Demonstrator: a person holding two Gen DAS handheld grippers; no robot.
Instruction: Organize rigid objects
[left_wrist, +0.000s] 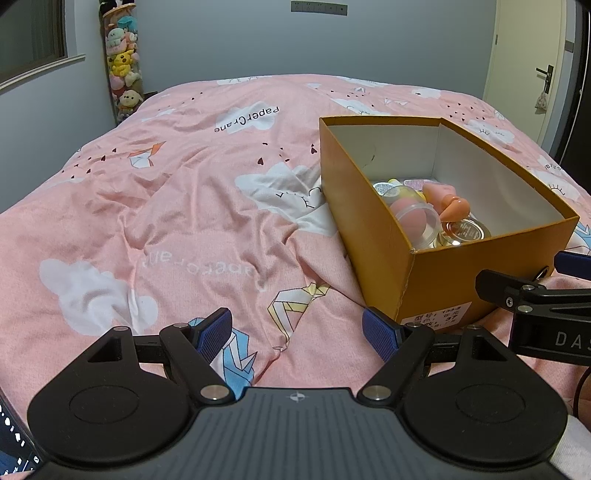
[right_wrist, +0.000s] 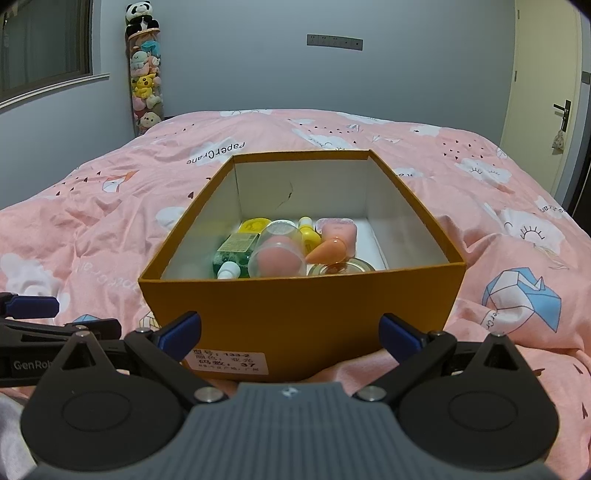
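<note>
An open orange cardboard box (right_wrist: 295, 306) stands on the pink bed; it also shows at the right of the left wrist view (left_wrist: 369, 206). Inside lie several small items: a clear cup with a pink sponge (right_wrist: 275, 256), an orange cone-shaped piece (right_wrist: 327, 251), a green bottle (right_wrist: 232, 253), a yellow bottle (right_wrist: 308, 234), a pink tube (right_wrist: 338, 230) and a round glass lid (right_wrist: 341, 267). My right gripper (right_wrist: 290, 332) is open and empty, just in front of the box's near wall. My left gripper (left_wrist: 297, 332) is open and empty over the bedding, left of the box.
The pink quilt (left_wrist: 184, 206) is wrinkled and covers the whole bed. A tall clear tube of plush toys (right_wrist: 146, 77) stands at the far left corner. A door (right_wrist: 546, 107) is at the right. The other gripper shows at the edge of each view (left_wrist: 535, 299).
</note>
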